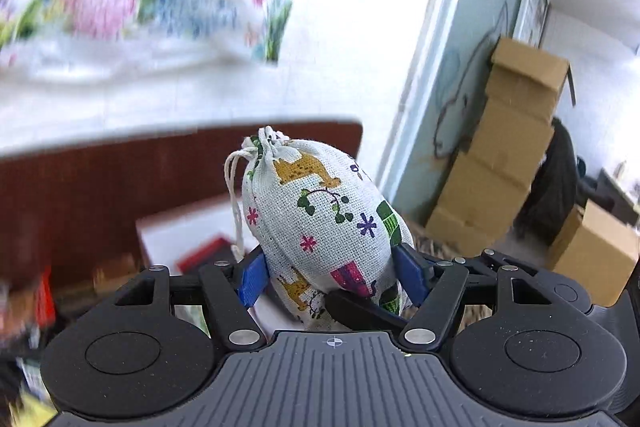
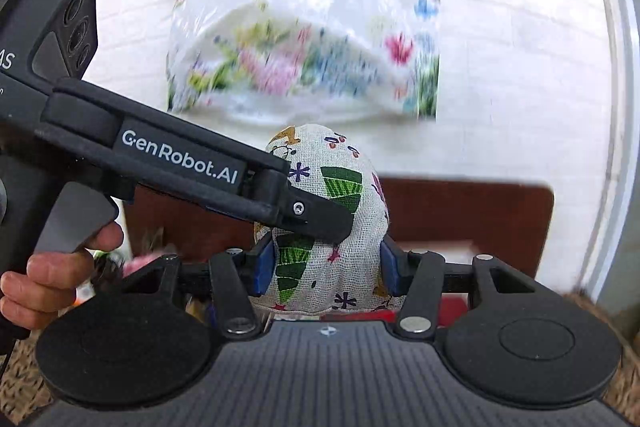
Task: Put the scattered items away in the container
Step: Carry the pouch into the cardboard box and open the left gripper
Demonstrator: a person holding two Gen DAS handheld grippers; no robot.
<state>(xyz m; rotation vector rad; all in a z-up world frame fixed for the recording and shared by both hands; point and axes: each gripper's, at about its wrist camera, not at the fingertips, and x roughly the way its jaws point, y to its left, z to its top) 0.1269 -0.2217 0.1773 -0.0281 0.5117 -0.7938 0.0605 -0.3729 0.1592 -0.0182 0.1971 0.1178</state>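
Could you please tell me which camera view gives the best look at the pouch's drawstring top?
The left wrist view: the printed pouch stands clear, its tied drawstring top visible above the left gripper. In the right wrist view the left gripper crosses the pouch, and the drawstring is not visible.

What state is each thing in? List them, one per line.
Drawstring pouch: drawn shut, upright, held off the table.
Left gripper: shut on the pouch.
Right gripper: shut on the same pouch.
Floral plastic bag: standing, blurred, mouth not clear.
Cardboard boxes: stacked, top flap open.
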